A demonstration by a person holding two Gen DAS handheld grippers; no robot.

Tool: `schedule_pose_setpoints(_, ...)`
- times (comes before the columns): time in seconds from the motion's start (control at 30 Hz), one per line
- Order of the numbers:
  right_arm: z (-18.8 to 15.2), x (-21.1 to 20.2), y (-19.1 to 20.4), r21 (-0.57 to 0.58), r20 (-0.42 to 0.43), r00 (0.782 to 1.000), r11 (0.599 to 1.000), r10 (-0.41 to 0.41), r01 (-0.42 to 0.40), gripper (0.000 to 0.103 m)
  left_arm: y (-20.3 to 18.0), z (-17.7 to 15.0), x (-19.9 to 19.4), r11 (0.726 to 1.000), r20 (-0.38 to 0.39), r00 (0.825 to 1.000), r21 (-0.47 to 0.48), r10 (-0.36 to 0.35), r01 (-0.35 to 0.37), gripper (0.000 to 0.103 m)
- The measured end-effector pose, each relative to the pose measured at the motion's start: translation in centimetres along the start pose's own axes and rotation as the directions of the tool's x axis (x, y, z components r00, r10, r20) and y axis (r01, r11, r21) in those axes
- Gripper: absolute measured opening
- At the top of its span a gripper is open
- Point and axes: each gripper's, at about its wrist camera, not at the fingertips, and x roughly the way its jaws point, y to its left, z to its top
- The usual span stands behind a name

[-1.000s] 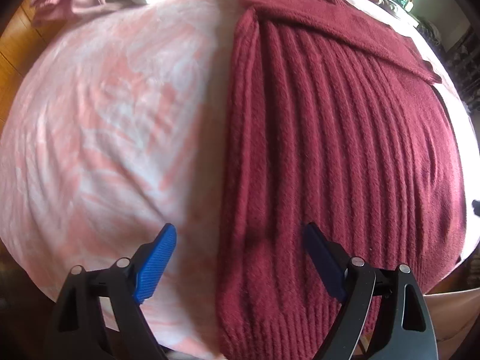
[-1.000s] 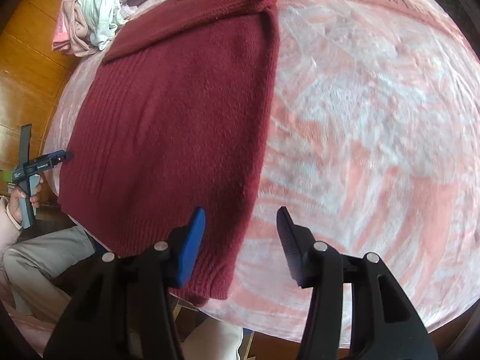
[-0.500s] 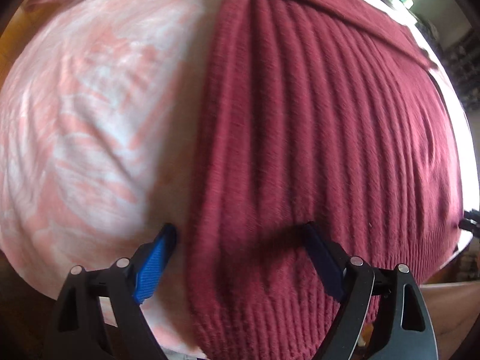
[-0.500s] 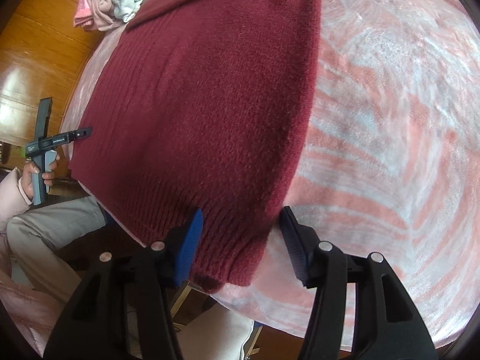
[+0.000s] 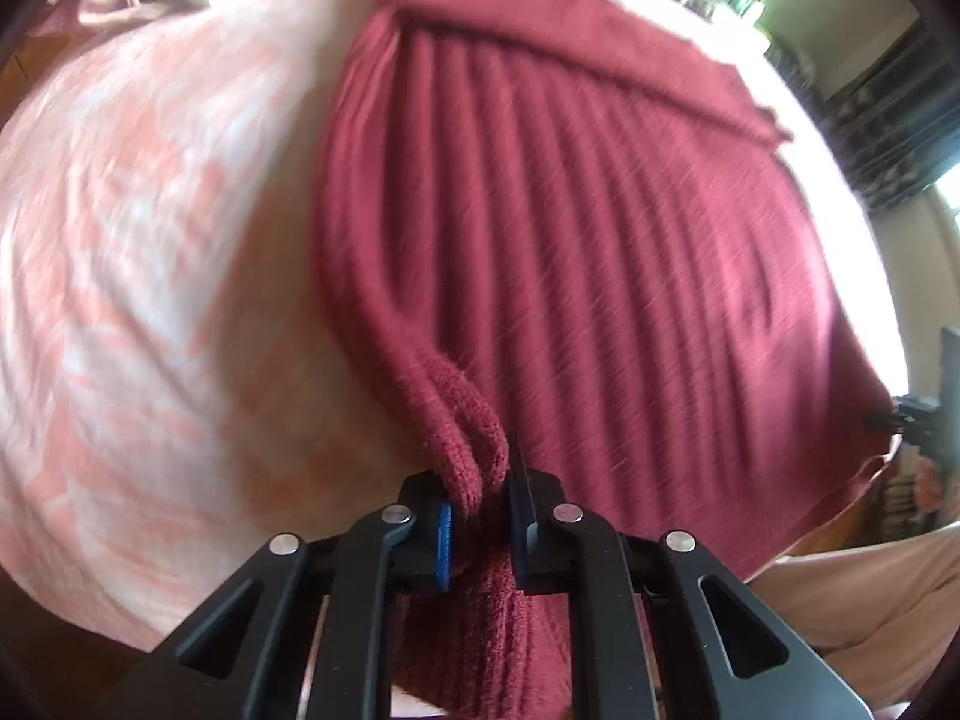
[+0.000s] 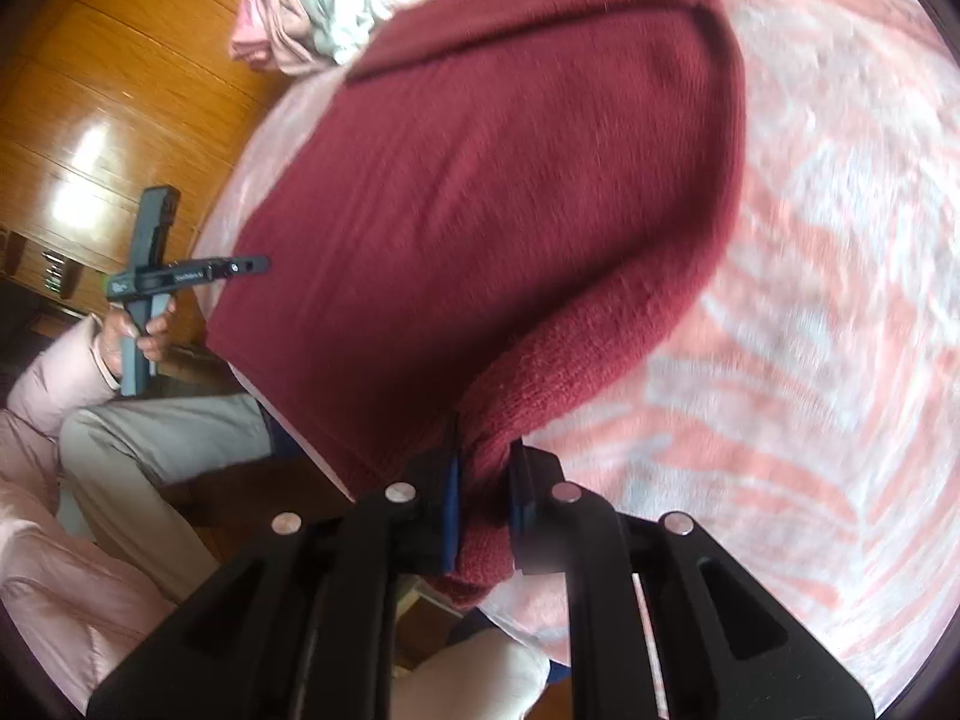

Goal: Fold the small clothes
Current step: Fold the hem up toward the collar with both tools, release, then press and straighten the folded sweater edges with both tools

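Note:
A dark red ribbed knit sweater (image 5: 600,228) lies flat on a pink and white blanket (image 5: 150,228), its sleeves folded across the far end. My left gripper (image 5: 483,531) is shut on the sweater's near left hem corner, which bunches up between the blue pads. In the right wrist view the sweater (image 6: 510,192) fills the middle, and my right gripper (image 6: 486,519) is shut on its near right hem corner. The left gripper (image 6: 180,276) also shows at the left in the right wrist view, held in a hand.
A heap of pale pink and white clothes (image 6: 324,6) lies at the far left end of the blanket (image 6: 840,276). Wooden floor (image 6: 120,90) is to the left. The person's legs (image 6: 150,450) are at the near edge. Dark furniture (image 5: 888,120) stands far right.
Both grippers were open over the hem corners. Both have closed on the corners, and the fabric now bunches and lifts between the pads.

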Motion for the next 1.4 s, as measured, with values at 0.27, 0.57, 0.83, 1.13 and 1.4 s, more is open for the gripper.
schedule_pose_setpoints(0.27, 6.5, -3.1, -0.2, 0.009, 0.118, 0.992, 0.999, -0.034, 0.033, 0.011, 0.1, 5.0, -4.2, 0.994, 0.191, 0.978, -0.058, -0.081, 0.093, 0.014)
schedule_pose_setpoints(0.57, 15.0, -1.9, -7.5, 0.258, 0.134, 0.988, 0.965, -0.072, 0.035, 0.011, 4.1, 12.5, -0.1, 0.978, 0.230, 0.973, -0.199, -0.014, 0.061, 0.014)
schedule_pose_setpoints(0.83, 16.7, 0.7, -13.1, 0.455, 0.106, 0.990, 0.890, -0.090, 0.032, 0.021, 7.6, 15.6, 2.7, 0.950, 0.154, 0.985, -0.287, -0.082, 0.124, 0.020)
schedule_pose_setpoints(1.13, 17.1, -3.3, -8.0, 0.241, 0.072, 0.970, 0.948, -0.233, 0.210, 0.028, 9.3, 15.8, -1.8, 0.946, 0.216, 0.975, -0.301, -0.054, 0.120, 0.064)
schedule_pose_setpoints(1.4, 15.4, 0.7, -3.5, 0.212, -0.060, 0.961, 0.938, -0.269, 0.276, 0.046, 5.9, 12.3, 0.3, 0.963, 0.041, 0.994, -0.248, -0.100, 0.107, 0.065)
